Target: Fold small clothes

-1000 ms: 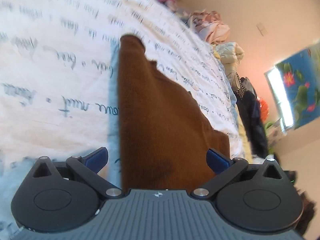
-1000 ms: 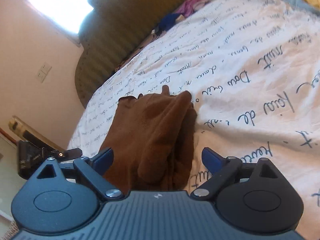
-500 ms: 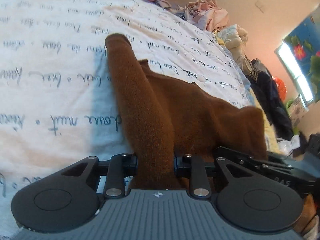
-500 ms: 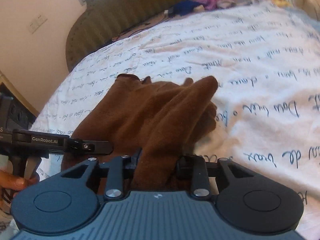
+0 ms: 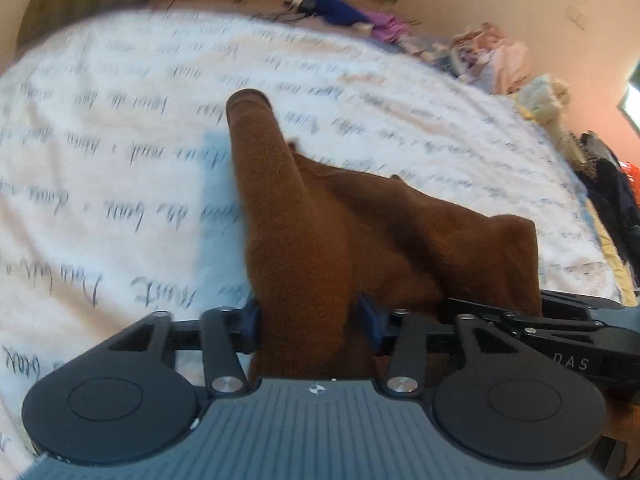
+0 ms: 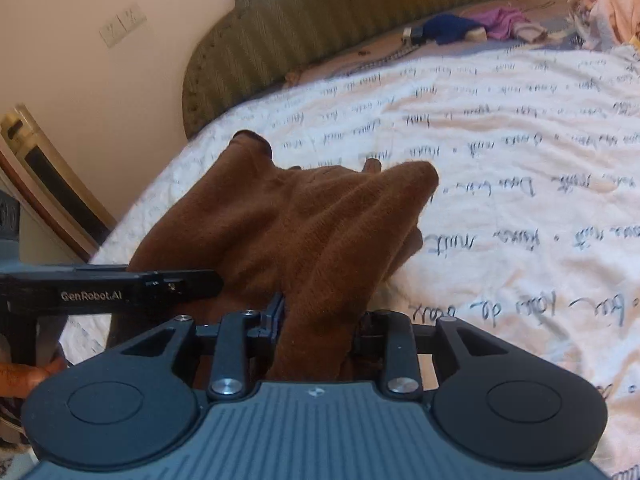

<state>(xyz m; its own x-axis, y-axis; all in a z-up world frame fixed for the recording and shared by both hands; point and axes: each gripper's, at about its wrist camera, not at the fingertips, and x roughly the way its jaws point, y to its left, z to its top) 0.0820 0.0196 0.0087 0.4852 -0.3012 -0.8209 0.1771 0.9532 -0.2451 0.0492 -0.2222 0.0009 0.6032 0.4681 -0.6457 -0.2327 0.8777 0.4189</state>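
Both grippers now have hold of the brown garment and are lifting its near edge off the bed.

A second ago both sets of fingers stood wide apart above the brown garment (image 5: 360,232), which lay flat on the white bedspread (image 5: 120,160); since then they have closed on it. The left gripper (image 5: 308,320) has a thick fold of the cloth between its blue pads, and its fingers are easing apart again while the fabric still fills the gap. The right gripper (image 6: 320,320) is likewise clamped on a bunched fold, also slackening slightly. The garment's far part, with one sleeve (image 5: 256,128) pointing toward the headboard (image 6: 340,20), rests on the bedspread. This looks like the start of a fold: the near edge is raised, ready to be carried over.
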